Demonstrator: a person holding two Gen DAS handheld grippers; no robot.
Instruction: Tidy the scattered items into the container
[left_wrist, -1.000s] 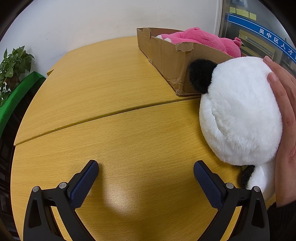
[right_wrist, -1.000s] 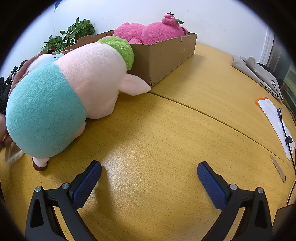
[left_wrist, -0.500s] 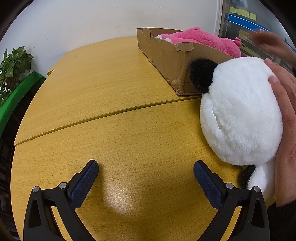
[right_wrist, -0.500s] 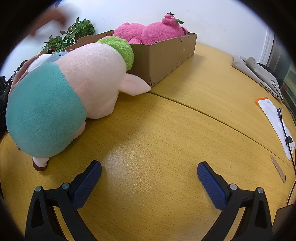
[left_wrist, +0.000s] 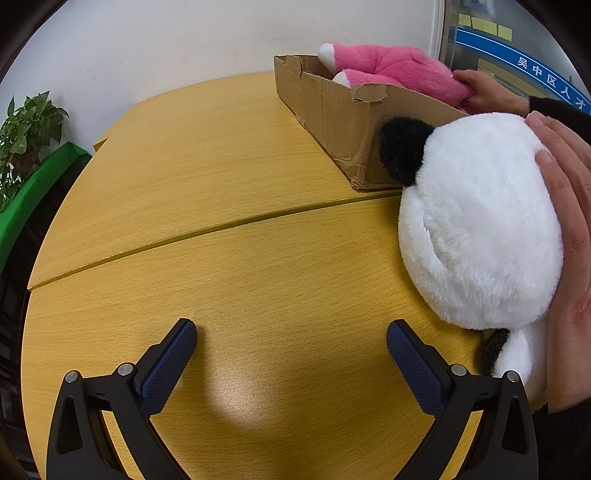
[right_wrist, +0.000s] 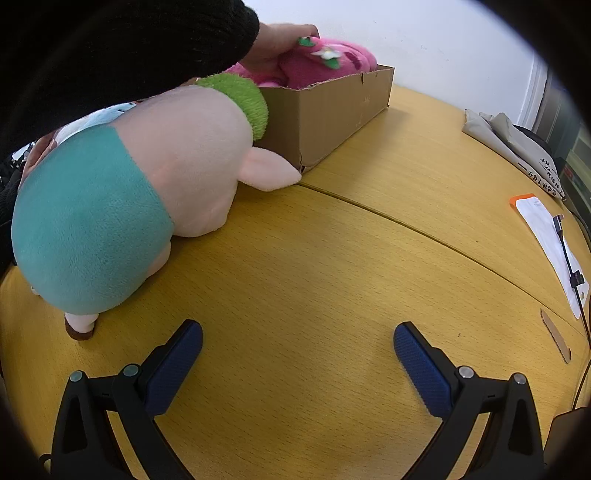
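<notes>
On the yellow table (left_wrist: 229, 266) the panda (left_wrist: 480, 229) and pig (right_wrist: 122, 206) lie beside the box (left_wrist: 332, 110), a pink toy (left_wrist: 399, 70) inside. Both look light and squashy; pinch a limb or ear. The left gripper (left_wrist: 291, 347) and right gripper (right_wrist: 298, 345) are spread and empty.

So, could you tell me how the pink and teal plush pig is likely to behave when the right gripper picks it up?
The plush pig looks soft and bulky, so the open right gripper would probably sink into it. It likely weighs little for its size. Its rounded body could sag or roll if pinched off-centre.

Right gripper (right_wrist: 298, 341) hovering spread over table (right_wrist: 332, 266); pig plush (right_wrist: 140, 192) lying beside cardboard box (right_wrist: 325, 110); hand (right_wrist: 280, 40) gripping pink plush (right_wrist: 325, 61).
</notes>
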